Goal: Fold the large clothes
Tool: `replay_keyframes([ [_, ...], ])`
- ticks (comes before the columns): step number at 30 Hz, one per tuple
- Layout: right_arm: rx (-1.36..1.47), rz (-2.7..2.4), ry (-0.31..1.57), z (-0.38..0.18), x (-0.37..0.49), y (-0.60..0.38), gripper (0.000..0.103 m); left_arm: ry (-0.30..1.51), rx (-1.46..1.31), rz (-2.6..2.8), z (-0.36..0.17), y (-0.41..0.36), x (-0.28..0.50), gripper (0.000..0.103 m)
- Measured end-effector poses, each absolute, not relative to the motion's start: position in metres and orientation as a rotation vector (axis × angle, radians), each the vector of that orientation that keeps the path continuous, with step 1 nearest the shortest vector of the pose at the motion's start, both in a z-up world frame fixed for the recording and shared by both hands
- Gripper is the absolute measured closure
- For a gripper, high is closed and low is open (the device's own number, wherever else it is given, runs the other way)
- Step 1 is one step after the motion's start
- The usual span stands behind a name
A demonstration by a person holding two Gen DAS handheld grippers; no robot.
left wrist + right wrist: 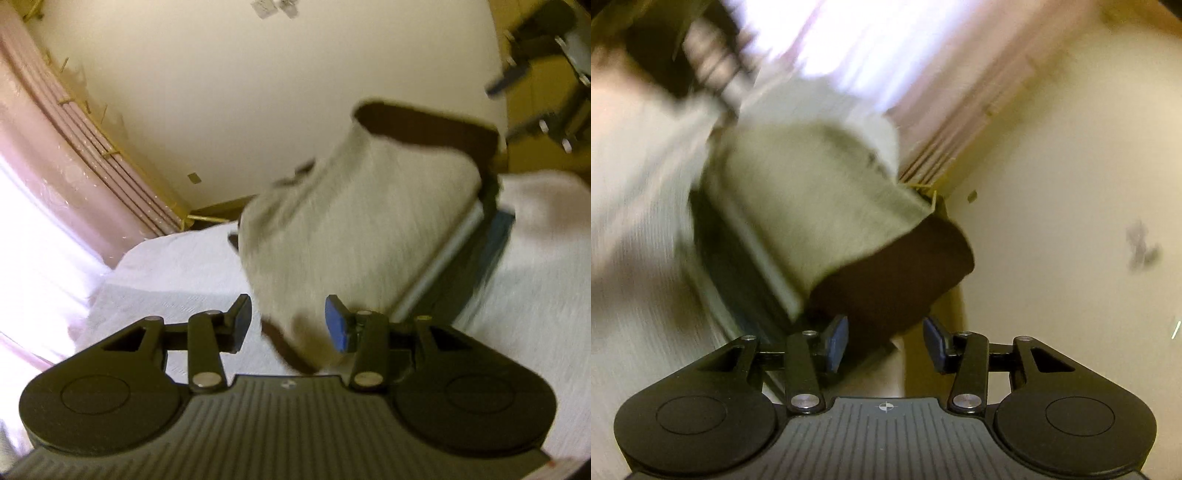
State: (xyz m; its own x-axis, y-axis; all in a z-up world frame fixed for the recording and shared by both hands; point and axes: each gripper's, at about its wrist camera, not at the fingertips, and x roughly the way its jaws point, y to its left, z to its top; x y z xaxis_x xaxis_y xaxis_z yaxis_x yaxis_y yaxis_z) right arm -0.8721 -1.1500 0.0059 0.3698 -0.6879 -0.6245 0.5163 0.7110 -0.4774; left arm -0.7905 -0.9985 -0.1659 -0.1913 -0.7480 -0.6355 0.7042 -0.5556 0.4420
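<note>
Two hand-held grippers spread apart over a folded garment on a bed.
Left hand-held gripper (289, 322) and right hand-held gripper (885, 344) both gape, gripping nothing; the grey garment (354, 221), brown-trimmed, lies folded on the white bed (177, 273); both views blurred.

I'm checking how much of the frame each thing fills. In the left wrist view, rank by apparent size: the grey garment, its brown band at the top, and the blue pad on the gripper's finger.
1. Grey garment
2. Brown band
3. Blue pad, which looks larger only through nearness to the camera.
</note>
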Motion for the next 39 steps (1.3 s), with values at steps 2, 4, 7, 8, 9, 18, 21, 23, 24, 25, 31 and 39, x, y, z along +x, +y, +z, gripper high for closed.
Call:
replay_keyframes([
  [2, -0.153, -0.789, 0.827, 0.015, -0.865, -1.158, 0.061, 0.004, 0.992, -1.901, -0.165, -1.016, -0.796, 0.063],
  [4, -0.019, -0.787, 0.776, 0.017, -0.860, -1.175, 0.062, 0.085, 0.974, -1.905, -0.171, -1.030, -0.802, 0.063],
  [7, 0.223, -0.796, 0.773, -0.011, -0.864, -1.205, 0.062, 0.211, 1.018, -1.883, -0.201, -1.044, -0.804, 0.064],
  [8, 0.291, -0.790, 0.791, -0.023, -0.868, -1.212, 0.062, 0.225, 1.014, -1.882, -0.209, -1.043, -0.803, 0.064],
  [9, 0.345, -0.784, 0.790, -0.035, -0.872, -1.215, 0.062, 0.242, 1.007, -1.881, -0.214, -1.043, -0.802, 0.064],
  [18, 0.324, -0.816, 0.780, -0.020, -0.881, -1.201, 0.061, 0.293, 0.991, -1.833, -0.201, -1.039, -0.795, 0.063],
  [21, 0.310, -0.863, 0.791, -0.020, -0.875, -1.187, 0.059, 0.326, 0.971, -1.794, -0.191, -1.028, -0.789, 0.063],
  [23, 0.330, -0.894, 0.783, -0.014, -0.878, -1.175, 0.055, 0.369, 0.948, -1.770, -0.184, -1.011, -0.784, 0.059],
  [24, 0.345, -0.914, 0.778, -0.010, -0.882, -1.164, 0.050, 0.388, 0.932, -1.760, -0.181, -1.002, -0.781, 0.054],
  [25, 0.359, -0.930, 0.772, -0.007, -0.883, -1.156, 0.044, 0.411, 0.909, -1.744, -0.177, -0.990, -0.778, 0.046],
  [31, 0.521, -0.989, 0.705, 0.012, -0.891, -1.109, 0.029, 0.597, 0.776, -1.650, -0.158, -0.930, -0.756, 0.015],
  [39, 0.643, -1.035, 0.698, 0.035, -0.901, -1.064, 0.028, 0.716, 0.688, -1.587, -0.134, -0.868, -0.742, 0.001],
])
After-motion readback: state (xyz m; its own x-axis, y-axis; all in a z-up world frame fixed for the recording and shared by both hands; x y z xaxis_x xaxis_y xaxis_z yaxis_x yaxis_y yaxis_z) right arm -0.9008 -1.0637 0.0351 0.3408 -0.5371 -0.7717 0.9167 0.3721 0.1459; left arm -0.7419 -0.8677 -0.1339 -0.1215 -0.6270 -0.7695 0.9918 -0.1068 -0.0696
